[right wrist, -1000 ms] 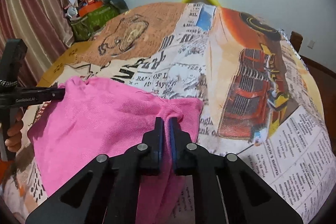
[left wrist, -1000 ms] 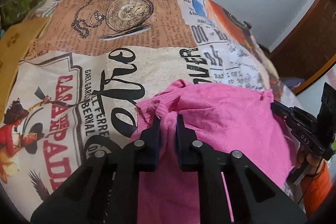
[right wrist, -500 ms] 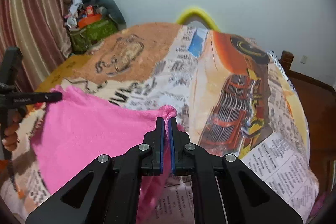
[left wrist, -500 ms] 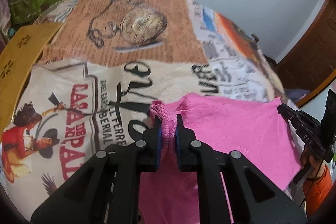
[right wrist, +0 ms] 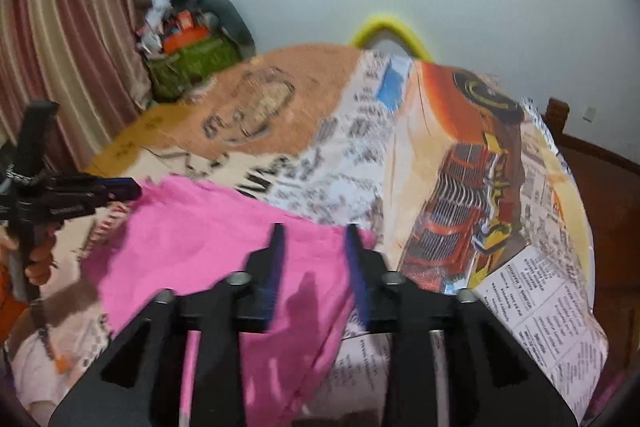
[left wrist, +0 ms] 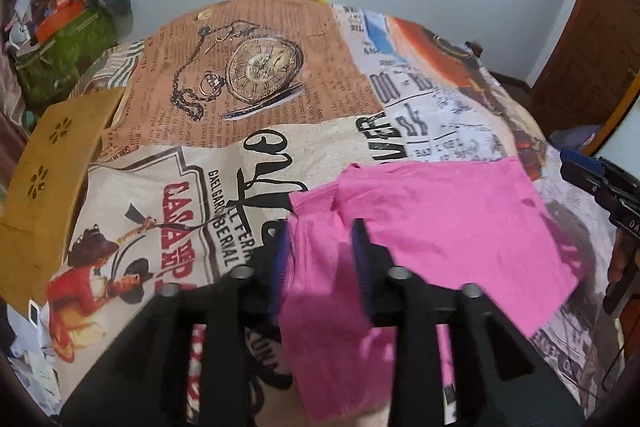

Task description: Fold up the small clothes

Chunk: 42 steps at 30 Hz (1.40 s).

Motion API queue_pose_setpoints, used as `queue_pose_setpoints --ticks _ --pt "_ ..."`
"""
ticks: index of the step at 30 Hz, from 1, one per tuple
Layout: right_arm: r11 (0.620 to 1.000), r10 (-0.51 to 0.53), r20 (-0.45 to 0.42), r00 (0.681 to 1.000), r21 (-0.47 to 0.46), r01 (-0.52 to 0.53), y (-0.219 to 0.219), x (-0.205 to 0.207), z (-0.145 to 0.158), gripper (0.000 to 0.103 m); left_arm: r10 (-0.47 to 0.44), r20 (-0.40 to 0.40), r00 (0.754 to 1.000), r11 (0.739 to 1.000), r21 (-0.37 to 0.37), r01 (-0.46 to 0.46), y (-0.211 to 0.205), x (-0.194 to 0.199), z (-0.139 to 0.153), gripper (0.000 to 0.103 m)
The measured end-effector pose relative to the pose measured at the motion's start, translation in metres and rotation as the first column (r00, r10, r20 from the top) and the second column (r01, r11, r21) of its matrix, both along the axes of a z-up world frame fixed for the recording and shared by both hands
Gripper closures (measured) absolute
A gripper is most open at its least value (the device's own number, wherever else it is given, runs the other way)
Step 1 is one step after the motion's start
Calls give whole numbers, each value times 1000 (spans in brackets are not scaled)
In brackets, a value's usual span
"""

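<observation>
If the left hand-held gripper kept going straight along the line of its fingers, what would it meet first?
Most likely the pink garment: the left hand-held gripper, jaws opening, points down at the folded cloth lying on the printed bedspread. Depth is hard to judge.

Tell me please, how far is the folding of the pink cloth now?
Done: the pink cloth lies on the printed table cover with one layer folded over and a straight far edge. In hand: the left hand-held gripper and the right hand-held gripper are both opening, the cloth under them but not pinched. Left: the near part looks rumpled and hangs over the table edge, so probably another fold and smoothing.
</observation>
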State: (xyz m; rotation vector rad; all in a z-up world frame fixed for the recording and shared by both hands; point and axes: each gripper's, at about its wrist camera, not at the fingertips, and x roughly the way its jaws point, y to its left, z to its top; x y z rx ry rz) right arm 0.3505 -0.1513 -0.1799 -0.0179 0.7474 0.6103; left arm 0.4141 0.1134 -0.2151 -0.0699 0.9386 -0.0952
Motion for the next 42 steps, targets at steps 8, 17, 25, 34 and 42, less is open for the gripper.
queue_pose_setpoints --ticks 8,17,25,34,42 --pt "1000 -22 -109 994 -9 21 -3 -14 -24 49 44 -110 993 995 -85 -53 15 -6 -30 32" --pt "998 -37 -241 970 36 48 0 -5 -57 48 13 -175 985 972 -228 -53 10 14 -60 33" --pt "993 -9 -283 959 106 41 12 9 -65 79 -28 -184 983 933 -359 -40 8 25 -65 77" --pt "997 12 -180 984 74 1 15 -16 -31 94 8 -97 995 951 -308 -38 6 -5 -23 84" --pt "993 53 -51 997 108 -47 31 -49 35 95 42 84 996 970 -241 -20 22 -68 61 84"
